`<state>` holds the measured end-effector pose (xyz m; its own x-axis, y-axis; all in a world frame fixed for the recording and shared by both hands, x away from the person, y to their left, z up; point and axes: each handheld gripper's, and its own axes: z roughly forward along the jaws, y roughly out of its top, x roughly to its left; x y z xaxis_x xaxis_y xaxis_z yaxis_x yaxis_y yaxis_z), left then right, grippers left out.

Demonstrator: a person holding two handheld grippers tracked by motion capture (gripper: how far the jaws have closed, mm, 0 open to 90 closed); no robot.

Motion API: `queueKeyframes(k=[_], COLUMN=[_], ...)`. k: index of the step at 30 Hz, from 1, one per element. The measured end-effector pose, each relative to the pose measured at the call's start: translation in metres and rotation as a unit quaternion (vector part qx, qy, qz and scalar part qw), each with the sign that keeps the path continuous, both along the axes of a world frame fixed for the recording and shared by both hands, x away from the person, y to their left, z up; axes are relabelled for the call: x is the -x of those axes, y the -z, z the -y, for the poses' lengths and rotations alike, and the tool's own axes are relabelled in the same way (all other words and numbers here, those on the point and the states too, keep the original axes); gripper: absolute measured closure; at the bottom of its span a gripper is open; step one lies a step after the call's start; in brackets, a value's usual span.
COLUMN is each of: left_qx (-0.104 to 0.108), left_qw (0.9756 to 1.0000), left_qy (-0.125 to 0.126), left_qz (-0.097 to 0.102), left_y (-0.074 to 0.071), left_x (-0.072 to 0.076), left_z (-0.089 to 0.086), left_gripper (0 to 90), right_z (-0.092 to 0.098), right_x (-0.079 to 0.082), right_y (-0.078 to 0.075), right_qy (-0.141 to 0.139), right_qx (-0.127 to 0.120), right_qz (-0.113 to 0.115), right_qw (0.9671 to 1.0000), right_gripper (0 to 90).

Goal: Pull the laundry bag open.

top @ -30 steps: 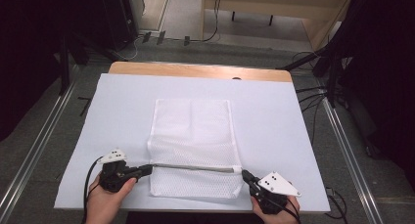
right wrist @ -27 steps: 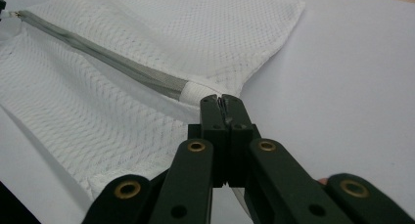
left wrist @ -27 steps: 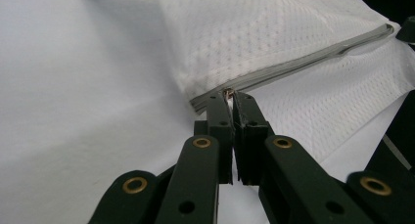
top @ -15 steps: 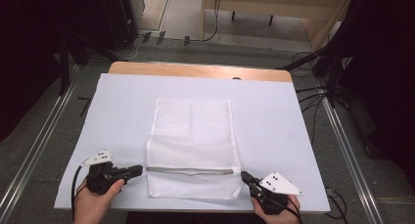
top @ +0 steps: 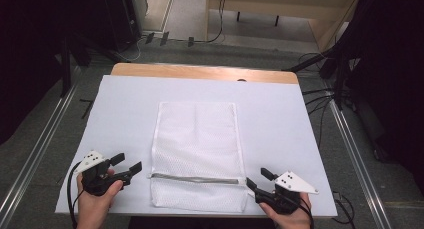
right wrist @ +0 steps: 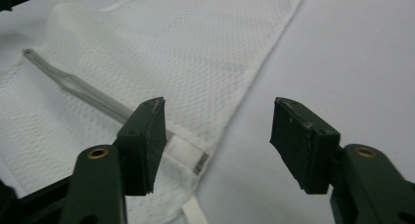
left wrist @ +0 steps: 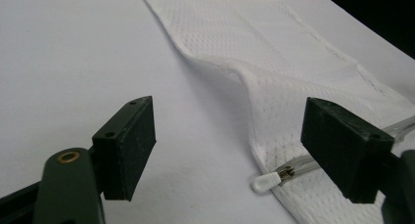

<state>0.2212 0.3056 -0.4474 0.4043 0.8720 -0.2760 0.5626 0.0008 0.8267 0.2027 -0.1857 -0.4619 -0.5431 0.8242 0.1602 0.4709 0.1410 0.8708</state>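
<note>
Here the white mesh bag (top: pixel 198 154) lies flat on the white sheet (top: pixel 125 104) covering the table, long axis running away from the person, near the sheet's middle and reaching almost to its near edge. Ref. landmark: the bag's grey zipper (top: pixel 195 178), which runs crosswise a short way above the bag's near hem. Left gripper (top: pixel 129 165) sits just off the zipper's left end, apart from the fabric; its jaws have just been opening and now stand wide apart, nothing clamped. In the left gripper view the zipper's white pull tab (left wrist: pixel 265 183) lies on the sheet at the bag's edge, between the two jaws but nearer the right-hand one, w/ no pad pressing on it. The bag's side edge (left wrist: pixel 215 67) beyond the zipper is raised in a low fold. Right gripper (top: pixel 254 181) sits just off the zipper's right end, by the bag's near right corner; its jaws have also just been opening, now wide, holding nothing. In the right gripper view the zipper's end stop and white tape (right wrist: pixel 188 153) lie beside the left-hand jaw, untouched, w/ bare sheet in the gap between the pads. Each gripper is carried in one hand, left hand (top: pixel 95 201) and right hand (top: pixel 285 216), both at the sheet's near edge, below zipper level.
</note>
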Motion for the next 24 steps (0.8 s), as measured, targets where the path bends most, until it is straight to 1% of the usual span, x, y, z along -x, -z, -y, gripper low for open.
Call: queueKeyframes(k=[1, 2, 3, 4, 6, 7, 8, 9, 11, 12, 13, 14, 16, 20, 23, 24], left_qx=[0.0, -0.001, -0.001, -0.006, -0.017, -0.014, -0.019, -0.023, -0.036, -0.041, -0.042, -0.04, -0.037, -0.06, -0.076, -0.076], left_qw=[1.0, 1.0, 1.0, 0.9999, 0.9996, 0.9996, 0.9995, 0.9993, 0.9984, 0.9979, 0.9976, 0.9974, 0.9971, 0.9951, 0.9937, 0.9937], left_qy=[-0.005, -0.002, -0.002, 0.002, 0.001, 0.001, 0.001, -0.006, -0.032, -0.037, -0.037, -0.034, -0.019, 0.004, 0.014, 0.014], left_qz=[0.001, 0.005, 0.005, 0.014, 0.022, 0.026, 0.027, 0.028, 0.03, 0.035, 0.042, 0.049, 0.063, 0.079, 0.08, 0.08], left_y=[-0.001, -0.001, -0.001, -0.002, -0.002, -0.002, -0.002, -0.002, -0.002, -0.002, -0.003, -0.003, -0.005, -0.004, -0.003, -0.003], left_x=[0.0, 0.0, 0.0, 0.001, 0.002, 0.002, 0.002, 0.002, 0.0, 0.0, 0.001, 0.002, 0.003, 0.003, 0.003, 0.003], left_z=[-0.001, -0.003, -0.003, -0.007, -0.011, -0.013, -0.015, -0.017, -0.021, -0.023, -0.025, -0.027, -0.03, -0.03, -0.029, -0.029], left_gripper=[16.8, 14.8, 13.2, 13.1, 13.0, 13.0, 12.6, 10.3, 0.0, 0.0, 0.0, 0.0, 0.0, 0.0, 0.0, 0.0], right_z=[0.004, 0.007, 0.011, 0.017, 0.024, 0.029, 0.034, 0.039, 0.048, 0.053, 0.058, 0.063, 0.073, 0.091, 0.103, 0.107], right_x=[-0.002, -0.003, -0.005, -0.007, -0.01, -0.011, -0.012, -0.014, -0.016, -0.017, -0.018, -0.018, -0.02, -0.021, -0.021, -0.021], right_y=[0.0, -0.001, -0.001, -0.001, -0.002, -0.002, -0.002, -0.002, -0.001, -0.001, 0.0, 0.0, -0.001, -0.002, -0.001, -0.001], right_qy=[0.006, 0.011, 0.016, 0.019, 0.028, 0.033, 0.039, 0.044, 0.049, 0.052, 0.057, 0.062, 0.072, 0.094, 0.109, 0.114], right_qx=[-0.001, -0.001, -0.002, -0.004, -0.001, -0.002, -0.001, 0.0, -0.002, -0.002, -0.003, -0.006, -0.01, -0.016, -0.017, -0.015], right_qz=[0.001, 0.001, -0.001, 0.0, 0.0, 0.001, 0.0, 0.001, 0.0, -0.001, 0.001, 0.002, 0.005, 0.01, 0.011, 0.011], right_qw=[1.0, 0.9999, 0.9999, 0.9998, 0.9996, 0.9995, 0.9992, 0.999, 0.9988, 0.9986, 0.9984, 0.9981, 0.9974, 0.9954, 0.9938, 0.9933], right_gripper=[36.4, 34.4, 32.7, 31.0, 28.1, 26.9, 26.0, 24.8, 23.3, 23.2, 22.5, 21.1, 19.1, 16.7, 15.3, 15.1])
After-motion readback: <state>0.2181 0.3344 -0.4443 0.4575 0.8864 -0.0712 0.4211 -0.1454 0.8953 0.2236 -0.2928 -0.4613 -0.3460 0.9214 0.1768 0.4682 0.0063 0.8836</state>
